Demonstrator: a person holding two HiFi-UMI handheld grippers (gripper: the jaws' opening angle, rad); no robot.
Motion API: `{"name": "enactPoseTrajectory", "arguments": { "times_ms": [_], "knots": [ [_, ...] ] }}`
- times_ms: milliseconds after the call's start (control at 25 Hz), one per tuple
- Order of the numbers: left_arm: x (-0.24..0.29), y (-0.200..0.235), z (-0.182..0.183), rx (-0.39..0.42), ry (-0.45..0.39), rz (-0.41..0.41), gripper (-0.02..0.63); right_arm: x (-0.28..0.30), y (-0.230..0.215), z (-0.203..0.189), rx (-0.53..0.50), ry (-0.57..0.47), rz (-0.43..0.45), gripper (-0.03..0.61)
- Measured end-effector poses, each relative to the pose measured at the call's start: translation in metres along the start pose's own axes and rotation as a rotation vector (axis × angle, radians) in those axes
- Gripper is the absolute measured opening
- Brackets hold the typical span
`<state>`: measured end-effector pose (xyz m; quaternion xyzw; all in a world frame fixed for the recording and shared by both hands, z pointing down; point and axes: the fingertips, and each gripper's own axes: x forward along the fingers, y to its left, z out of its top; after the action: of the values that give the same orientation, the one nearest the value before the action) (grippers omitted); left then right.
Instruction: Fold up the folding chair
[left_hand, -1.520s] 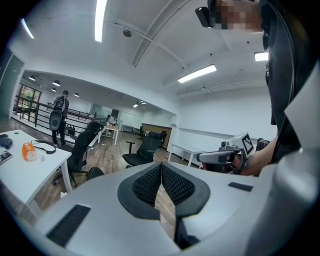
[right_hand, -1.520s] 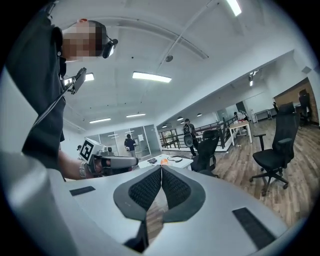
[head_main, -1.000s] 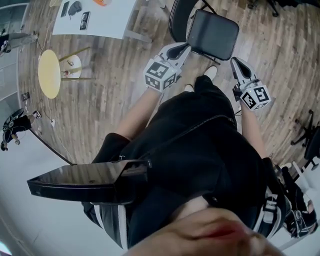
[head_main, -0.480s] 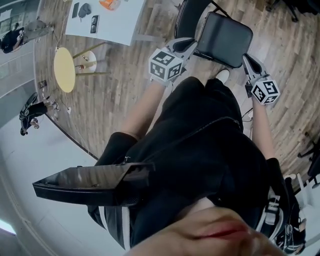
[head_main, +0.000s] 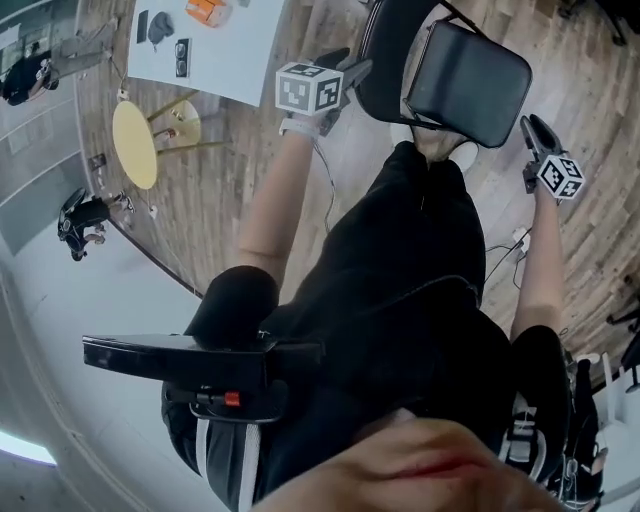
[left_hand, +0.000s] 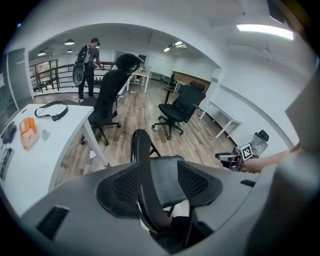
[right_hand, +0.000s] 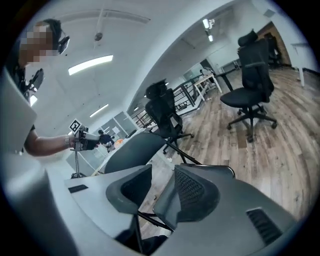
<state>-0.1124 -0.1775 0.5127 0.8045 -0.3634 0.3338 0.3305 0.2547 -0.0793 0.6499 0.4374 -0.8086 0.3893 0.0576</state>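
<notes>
The folding chair stands unfolded in front of my legs, its black seat (head_main: 470, 80) level and its curved backrest (head_main: 385, 45) behind it. My left gripper (head_main: 352, 70) is at the backrest's left side. In the left gripper view its jaws are opening wide, and the backrest's edge (left_hand: 142, 165) runs through the gap of the left gripper (left_hand: 160, 182) without being pressed. My right gripper (head_main: 531, 127) hovers to the right of the seat. In the right gripper view the jaws of the right gripper (right_hand: 160, 192) are opening, with only a thin frame tube (right_hand: 152, 217) seen behind the gap.
A white desk (head_main: 215, 45) with small items and a yellow round stool (head_main: 133, 142) stand to the left on the wooden floor. Office chairs (left_hand: 180, 107) are farther off, and a person with a backpack (left_hand: 87, 65) stands at a railing. A cable (head_main: 500, 250) lies by my right side.
Both grippers left the seat's front corners and spread apart: the left went to the backrest, the right out past the seat's right edge. Both sets of jaws have come open.
</notes>
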Motion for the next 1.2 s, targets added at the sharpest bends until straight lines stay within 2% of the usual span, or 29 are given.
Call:
{"name": "enactPoseTrajectory", "arguments": {
  "times_ms": [80, 200, 240, 360, 520, 760, 960, 1200],
  "knots": [
    [0.023, 0.025, -0.002, -0.016, 0.032, 0.014, 0.223, 0.018, -0.042, -0.024, 0.089, 0.017, -0.010, 0.152],
    [0.055, 0.050, -0.013, -0.065, 0.086, 0.003, 0.242, 0.040, -0.102, -0.087, 0.259, 0.106, -0.026, 0.261],
    [0.064, 0.055, -0.015, -0.078, 0.100, -0.004, 0.244, 0.046, -0.121, -0.109, 0.312, 0.140, -0.043, 0.278],
    [0.082, 0.065, -0.024, -0.106, 0.134, -0.026, 0.245, 0.054, -0.167, -0.160, 0.426, 0.188, -0.111, 0.287],
    [0.102, 0.072, -0.035, -0.102, 0.169, 0.009, 0.245, 0.066, -0.212, -0.184, 0.500, 0.124, -0.116, 0.288],
    [0.121, 0.077, -0.048, -0.084, 0.227, 0.052, 0.245, 0.083, -0.238, -0.224, 0.619, 0.098, -0.067, 0.304],
    [0.134, 0.076, -0.047, -0.103, 0.261, 0.047, 0.245, 0.106, -0.254, -0.230, 0.662, 0.124, -0.016, 0.321],
    [0.149, 0.074, -0.051, -0.089, 0.310, 0.038, 0.241, 0.130, -0.248, -0.241, 0.698, 0.193, 0.074, 0.331]
  ]
}}
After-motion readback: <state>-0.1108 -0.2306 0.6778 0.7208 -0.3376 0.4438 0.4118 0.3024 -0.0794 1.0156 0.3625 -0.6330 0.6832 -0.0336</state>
